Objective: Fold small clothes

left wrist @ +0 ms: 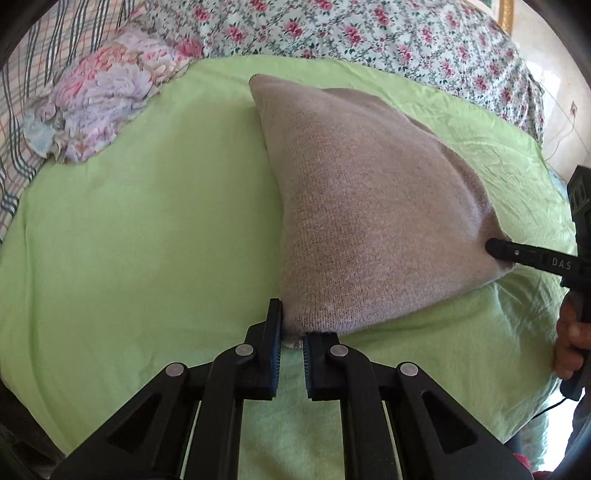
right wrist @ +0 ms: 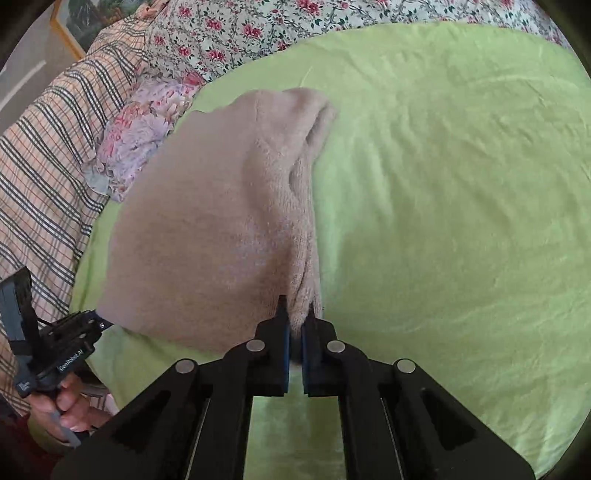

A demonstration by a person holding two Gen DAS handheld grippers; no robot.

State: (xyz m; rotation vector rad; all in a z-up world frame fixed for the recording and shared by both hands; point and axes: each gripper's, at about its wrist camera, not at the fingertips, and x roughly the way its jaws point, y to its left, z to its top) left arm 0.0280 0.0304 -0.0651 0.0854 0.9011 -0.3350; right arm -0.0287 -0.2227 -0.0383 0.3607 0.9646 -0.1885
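Observation:
A small beige knit garment (left wrist: 362,206) lies on a light green sheet (left wrist: 147,240). Its near edge is pulled up off the sheet between both grippers. My left gripper (left wrist: 293,334) is shut on the garment's near left corner. In the left wrist view my right gripper (left wrist: 493,246) comes in from the right edge and pinches the opposite corner. From the right wrist view, my right gripper (right wrist: 295,323) is shut on a bunched fold of the garment (right wrist: 207,229). The left gripper (right wrist: 99,325) holds the far corner at the lower left, with a hand (right wrist: 70,410) on its grip.
A crumpled floral cloth (left wrist: 107,96) lies at the sheet's far left edge. A flowered bedspread (left wrist: 369,33) lies behind, and a plaid fabric (right wrist: 48,166) runs along the left. The green sheet (right wrist: 461,184) stretches wide to the right of the garment.

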